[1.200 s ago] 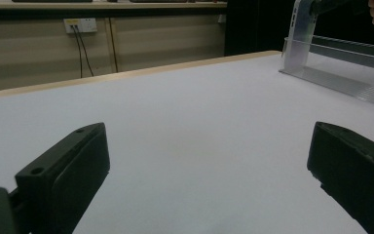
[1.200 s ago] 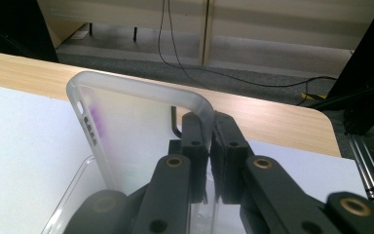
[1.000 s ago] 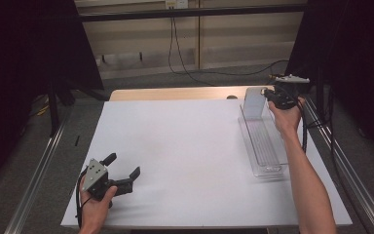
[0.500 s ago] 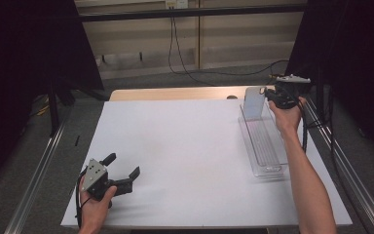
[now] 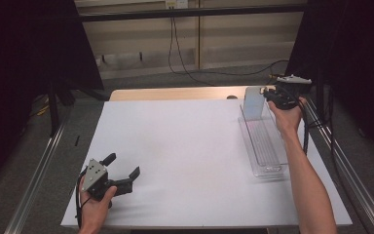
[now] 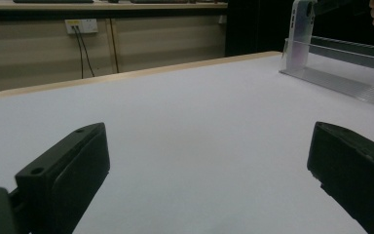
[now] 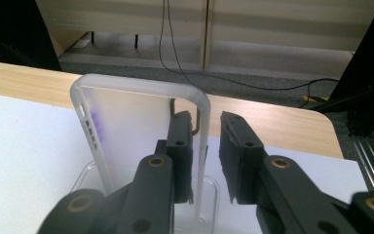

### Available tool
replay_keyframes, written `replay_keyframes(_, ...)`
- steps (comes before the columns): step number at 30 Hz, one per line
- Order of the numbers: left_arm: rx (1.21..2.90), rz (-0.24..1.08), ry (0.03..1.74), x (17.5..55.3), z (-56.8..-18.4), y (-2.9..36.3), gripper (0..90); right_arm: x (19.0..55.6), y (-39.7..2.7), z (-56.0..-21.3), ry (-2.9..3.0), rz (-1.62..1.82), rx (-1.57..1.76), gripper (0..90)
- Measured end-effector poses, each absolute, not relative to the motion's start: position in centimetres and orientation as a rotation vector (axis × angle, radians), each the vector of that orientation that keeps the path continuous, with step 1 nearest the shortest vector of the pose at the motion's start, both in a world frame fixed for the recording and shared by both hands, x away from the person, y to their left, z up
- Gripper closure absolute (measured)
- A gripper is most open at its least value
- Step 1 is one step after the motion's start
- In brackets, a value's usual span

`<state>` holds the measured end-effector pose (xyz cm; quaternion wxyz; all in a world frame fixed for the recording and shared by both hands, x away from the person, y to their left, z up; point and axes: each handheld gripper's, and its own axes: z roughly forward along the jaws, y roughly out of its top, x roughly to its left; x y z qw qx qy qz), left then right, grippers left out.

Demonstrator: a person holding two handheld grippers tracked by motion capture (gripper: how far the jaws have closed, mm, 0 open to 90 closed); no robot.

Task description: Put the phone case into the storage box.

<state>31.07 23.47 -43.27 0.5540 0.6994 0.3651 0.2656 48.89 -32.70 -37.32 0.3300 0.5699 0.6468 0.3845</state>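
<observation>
A frosted clear phone case [image 5: 254, 103] stands upright at the far end of a long clear plastic tray [image 5: 272, 168] on the right of the white table. My right gripper [image 5: 268, 92] is at the case's right edge. In the right gripper view the case [image 7: 136, 126] has its rim between the two jaws of that gripper [image 7: 205, 122]. The jaws have just been opening, and a gap shows beside the rim. My left gripper [image 5: 123, 164] rests on the table near the front left corner, open with nothing between its jaws [image 6: 204, 146]. The left gripper view shows the case [image 6: 302, 34] far off.
The white sheet [image 5: 185, 141] covers the table, and a strip of wood top [image 5: 175, 93] shows behind it. Metal rails [image 5: 341, 161] run along both sides. A dark frame and cables [image 5: 180, 48] stand beyond the far edge.
</observation>
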Motion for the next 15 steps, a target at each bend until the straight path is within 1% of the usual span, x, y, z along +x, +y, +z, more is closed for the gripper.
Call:
replay_keyframes(4,1.647,0.626,0.865,31.07,-43.27,23.45,2.0,48.63,-32.67,-37.18,1.684,1.025,1.486,71.4)
replay_keyframes(7,1.648,0.628,0.863,31.08,-43.24,23.41,1.9,48.38,-32.42,-37.03,1.681,1.033,1.478,65.5)
replay_keyframes(10,1.648,0.629,0.867,31.12,-43.23,23.4,1.9,48.29,-32.04,-36.82,1.677,1.039,1.472,56.7)
replay_keyframes(12,1.647,0.626,0.869,31.16,-43.25,23.41,2.0,48.33,-31.81,-36.79,1.679,1.036,1.462,53.7)
replay_keyframes(15,1.644,0.63,0.871,31.22,-43.22,23.46,2.0,48.27,-31.75,-36.87,1.681,1.042,1.466,43.5)
